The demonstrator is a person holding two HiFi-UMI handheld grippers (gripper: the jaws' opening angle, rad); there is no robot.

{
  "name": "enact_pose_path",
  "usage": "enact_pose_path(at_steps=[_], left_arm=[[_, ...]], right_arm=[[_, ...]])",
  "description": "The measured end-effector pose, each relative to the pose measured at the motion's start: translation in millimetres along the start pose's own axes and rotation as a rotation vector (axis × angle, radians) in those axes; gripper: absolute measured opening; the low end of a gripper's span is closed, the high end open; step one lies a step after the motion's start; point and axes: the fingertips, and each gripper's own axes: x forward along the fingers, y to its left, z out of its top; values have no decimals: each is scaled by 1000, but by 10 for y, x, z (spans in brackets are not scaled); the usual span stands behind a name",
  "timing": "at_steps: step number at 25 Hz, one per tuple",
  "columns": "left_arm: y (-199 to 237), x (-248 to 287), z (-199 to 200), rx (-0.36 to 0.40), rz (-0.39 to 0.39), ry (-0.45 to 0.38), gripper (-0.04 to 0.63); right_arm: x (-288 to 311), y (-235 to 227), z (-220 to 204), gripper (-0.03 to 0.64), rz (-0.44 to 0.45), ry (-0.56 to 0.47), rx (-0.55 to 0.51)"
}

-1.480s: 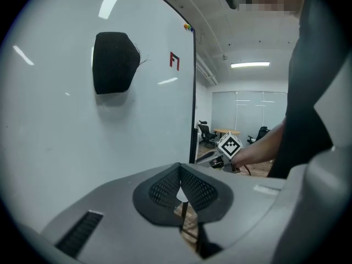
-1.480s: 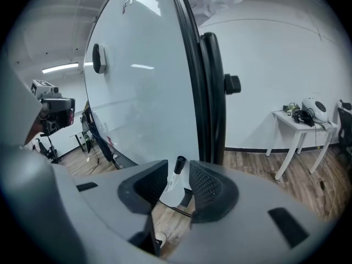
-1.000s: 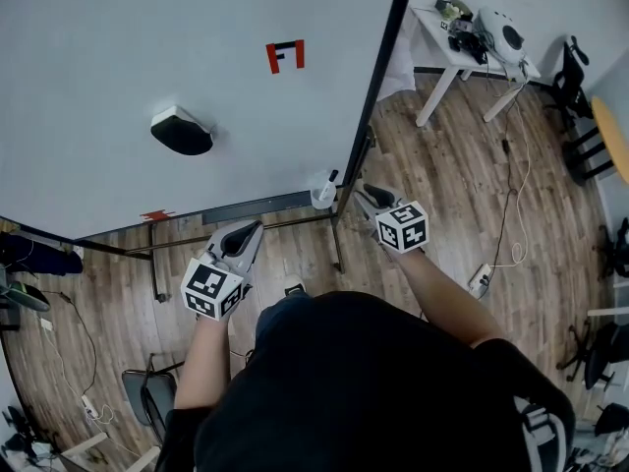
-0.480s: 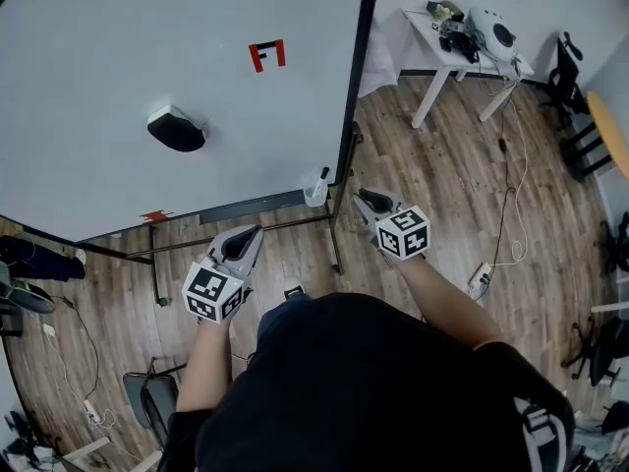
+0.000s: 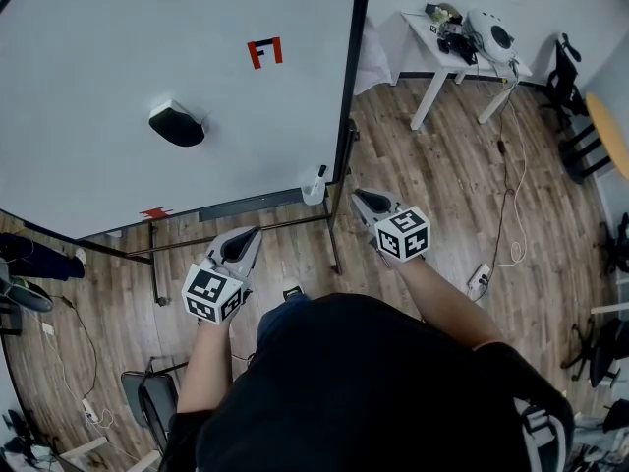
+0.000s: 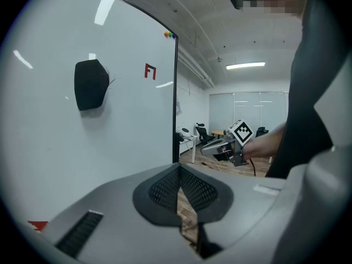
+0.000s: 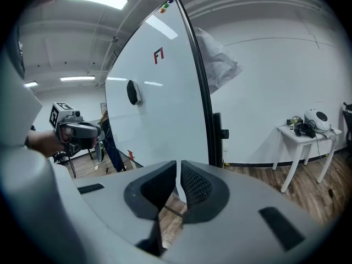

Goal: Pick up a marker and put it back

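Note:
A dark-capped marker [image 5: 320, 172] stands in a white cup [image 5: 312, 189] at the whiteboard's [image 5: 147, 77] lower right corner. My right gripper [image 5: 360, 198] hovers just right of the cup without touching it. Its jaws have just been closing and now leave only a thin slit, with nothing between them [image 7: 179, 168]. My left gripper [image 5: 247, 236] hangs lower left, below the board's tray, with its pads meeting and nothing in them [image 6: 177, 172]. Each gripper shows in the other's view: the right gripper [image 6: 204, 149], the left gripper [image 7: 94, 130].
A black eraser [image 5: 177, 126] and a red mark [image 5: 263, 53] are on the board. The board's dark frame post [image 5: 344, 136] stands beside the cup. A white table [image 5: 462, 52] with gear is at the back right. Cables and a power strip [image 5: 480, 278] lie on the wooden floor.
In the head view the cup and board edge have shifted slightly left, so the gap to the right gripper has grown. The marker stays in the cup. The left gripper has barely moved.

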Motion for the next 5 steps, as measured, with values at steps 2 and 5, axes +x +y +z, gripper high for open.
enact_pose_path(at_steps=[2, 5], left_arm=[[-23, -6, 8, 2, 0, -3, 11], [-60, -13, 13, 6, -1, -4, 11]], right_arm=[[-20, 9, 19, 18, 2, -7, -1], [-51, 24, 33, 15, 5, -13, -1]])
